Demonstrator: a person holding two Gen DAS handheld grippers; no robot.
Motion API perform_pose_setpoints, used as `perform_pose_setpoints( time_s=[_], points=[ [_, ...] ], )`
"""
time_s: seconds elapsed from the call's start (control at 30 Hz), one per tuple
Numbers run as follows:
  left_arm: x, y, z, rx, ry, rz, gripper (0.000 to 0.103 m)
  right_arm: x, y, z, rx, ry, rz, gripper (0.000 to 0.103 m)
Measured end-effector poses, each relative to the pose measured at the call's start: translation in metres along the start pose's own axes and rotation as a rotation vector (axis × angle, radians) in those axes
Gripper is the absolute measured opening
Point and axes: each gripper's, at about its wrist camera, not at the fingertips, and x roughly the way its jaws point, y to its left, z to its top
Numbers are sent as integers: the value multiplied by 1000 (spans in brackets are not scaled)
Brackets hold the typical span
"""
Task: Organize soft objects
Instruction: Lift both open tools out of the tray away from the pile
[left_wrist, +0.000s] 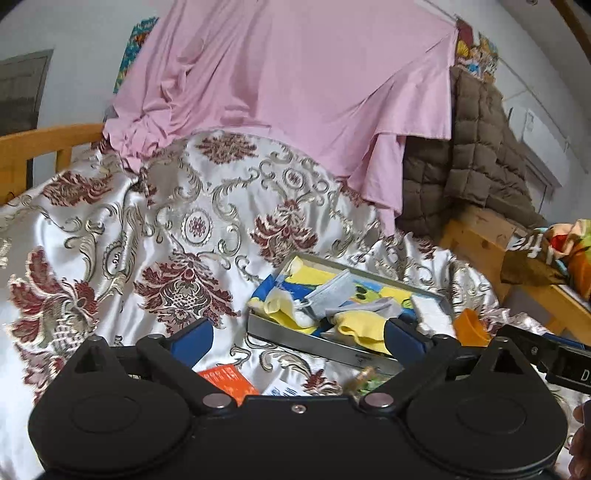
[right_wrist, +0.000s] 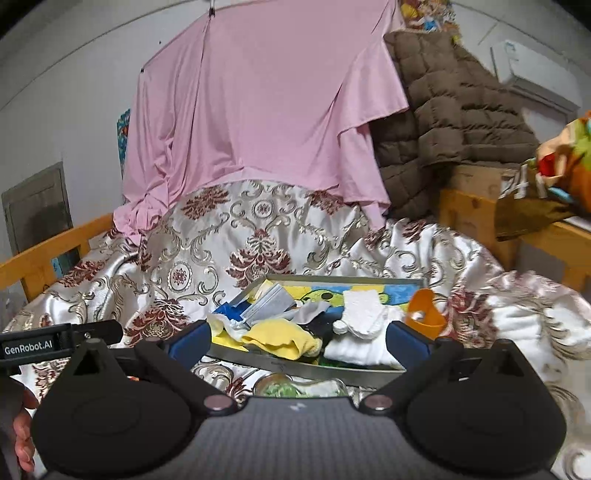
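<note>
Holding both tongs spread wide with nothing between the blue pads, I face a shallow metal tray (right_wrist: 314, 369) lying on the bed. My left tongs (left_wrist: 297, 339) and right tongs (right_wrist: 298, 341) hover just short of its near rim, touching nothing. Inside the tray lies a loose heap of soft things: a limp yellow cloth (right_wrist: 280, 339), a fluffy white sock (right_wrist: 360, 314), a folded grey face mask (right_wrist: 269, 302) and a thin grey rag (right_wrist: 310, 312), all over a bright cartoon-printed base. A glossy satin bedspread (left_wrist: 166, 229) with raised maroon and silver scrolls wrinkles around the tray. An orange plastic cup (right_wrist: 426, 314) sits just beside the tray's right end. Behind, a smooth pink sheet (right_wrist: 266, 110) hangs beside a quilted brown jacket (right_wrist: 458, 110). Wooden bed rails (right_wrist: 55, 251) bound both sides; open bedspread lies to the left.
</note>
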Motion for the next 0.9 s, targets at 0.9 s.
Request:
perform_pose_setpoints(
  time_s=[0.9],
  points=[
    [-92, -8, -61, 123, 8, -65, 102, -106, 5, -69, 112, -15, -127, 103]
  ],
)
